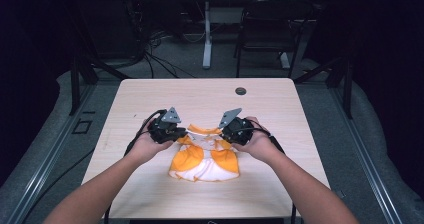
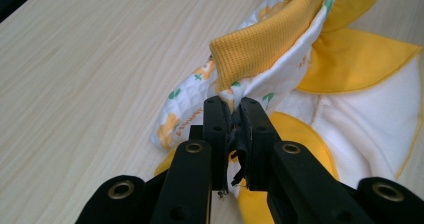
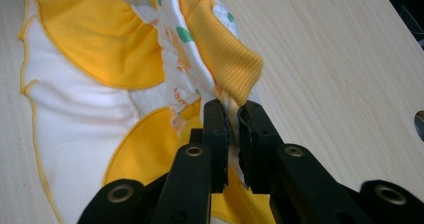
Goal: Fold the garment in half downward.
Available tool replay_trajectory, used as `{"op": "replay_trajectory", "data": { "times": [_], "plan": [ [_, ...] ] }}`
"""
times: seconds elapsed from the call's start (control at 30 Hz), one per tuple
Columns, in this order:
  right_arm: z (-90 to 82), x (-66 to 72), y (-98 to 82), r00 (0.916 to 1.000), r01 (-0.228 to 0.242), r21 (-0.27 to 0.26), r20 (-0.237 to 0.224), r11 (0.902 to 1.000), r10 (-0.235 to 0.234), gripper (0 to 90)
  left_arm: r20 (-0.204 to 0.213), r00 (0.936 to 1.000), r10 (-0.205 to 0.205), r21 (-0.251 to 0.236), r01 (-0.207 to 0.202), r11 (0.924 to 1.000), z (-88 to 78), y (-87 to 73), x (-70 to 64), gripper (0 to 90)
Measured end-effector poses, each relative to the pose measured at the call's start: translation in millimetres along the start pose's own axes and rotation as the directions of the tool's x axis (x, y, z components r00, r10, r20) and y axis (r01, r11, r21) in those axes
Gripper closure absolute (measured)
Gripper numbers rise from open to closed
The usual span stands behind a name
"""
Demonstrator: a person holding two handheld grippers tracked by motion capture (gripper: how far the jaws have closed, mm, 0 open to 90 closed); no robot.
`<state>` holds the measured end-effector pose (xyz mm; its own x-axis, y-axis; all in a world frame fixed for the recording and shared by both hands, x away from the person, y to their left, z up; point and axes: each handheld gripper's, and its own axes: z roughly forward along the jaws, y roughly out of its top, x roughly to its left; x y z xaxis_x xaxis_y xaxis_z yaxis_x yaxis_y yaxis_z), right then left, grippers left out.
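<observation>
Left gripper [image 1: 181, 133] pinched tight on the little garment [image 1: 205, 159], jaws squeezed on white cloth just under the ribbed yellow band [image 2: 270, 36]. Right gripper [image 1: 226, 132] clamped the same way on the other side, cloth caught between its jaws too. Two grippers, one in each of two hands: left hand [image 1: 147, 146] and right hand [image 1: 257, 141]. One garment, yellow and white, lying near the middle of the pale wood bench [image 1: 150, 99], its top edge lifted a bit between the grippers. Small print on the white part [image 2: 175, 114], too blurry to read. Jaw tips hidden behind the hands and grey plates in the high view. One dark round hole [image 1: 241, 91] in the bench, farther back. One dark chair [image 1: 270, 29] and cables [image 1: 155, 59] on the floor behind, hard to make out in the dim light.
</observation>
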<state>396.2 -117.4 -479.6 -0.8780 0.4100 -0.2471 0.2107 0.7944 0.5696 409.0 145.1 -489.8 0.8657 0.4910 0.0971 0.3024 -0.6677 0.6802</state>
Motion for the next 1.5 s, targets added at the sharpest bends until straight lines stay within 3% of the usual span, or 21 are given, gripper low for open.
{"op": "replay_trajectory", "data": {
  "times": [0.4,0.5,0.6,0.63,0.7,0.87,0.97,1.07,1.5],
  "plan": [
    [-3.6,21.1,0.1,0.9995,0.027,0.001,-0.018,0.9996,-0.027,82.3,0.021,0.9998,0.003,0.005,-0.003,1.0000,-3.5,-15.6,-8.8,83.3],
    [-1.1,28.6,-2.2,0.9981,0.058,0.026,-0.019,0.9980,-0.058,82.4,0.025,0.9996,0.012,0.014,-0.012,0.9998,-2.2,-19.9,-12.1,83.3],
    [0.1,32.5,-4.2,0.9982,0.053,0.015,-0.029,0.9985,-0.052,82.4,0.027,0.9995,0.017,0.017,-0.018,0.9997,-1.1,-23.3,-16.3,83.3],
    [1.4,33.5,-6.2,0.9987,0.031,0.004,-0.040,0.9995,-0.031,82.4,0.029,0.9994,0.019,0.017,-0.020,0.9997,-0.9,-24.4,-17.4,83.2],
    [4.4,37.4,-10.6,0.9982,0.046,0.026,-0.041,0.9986,-0.045,82.4,0.042,0.9990,0.018,0.014,-0.018,0.9997,-0.3,-27.5,-20.8,83.2],
    [4.8,43.3,-15.3,0.9980,0.026,0.012,-0.058,0.9996,-0.026,82.4,0.047,0.9985,0.026,0.019,-0.027,0.9995,1.0,-31.1,-25.8,83.1],
    [5.9,46.7,-17.8,0.9977,0.045,0.025,-0.053,0.9987,-0.043,82.3,0.061,0.9975,0.034,0.019,-0.035,0.9992,1.5,-34.1,-28.6,83.0],
    [5.9,49.9,-22.2,0.9984,0.026,-0.001,-0.051,0.9997,-0.026,82.2,0.070,0.9970,0.033,0.020,-0.034,0.9992,2.2,-38.1,-33.3,82.9],
    [14.9,59.9,-42.9,0.9981,-0.007,-0.025,-0.061,0.9997,0.005,81.7,0.103,0.9935,0.048,0.026,-0.051,0.9984,4.4,-48.2,-48.2,82.6]
  ]
}}
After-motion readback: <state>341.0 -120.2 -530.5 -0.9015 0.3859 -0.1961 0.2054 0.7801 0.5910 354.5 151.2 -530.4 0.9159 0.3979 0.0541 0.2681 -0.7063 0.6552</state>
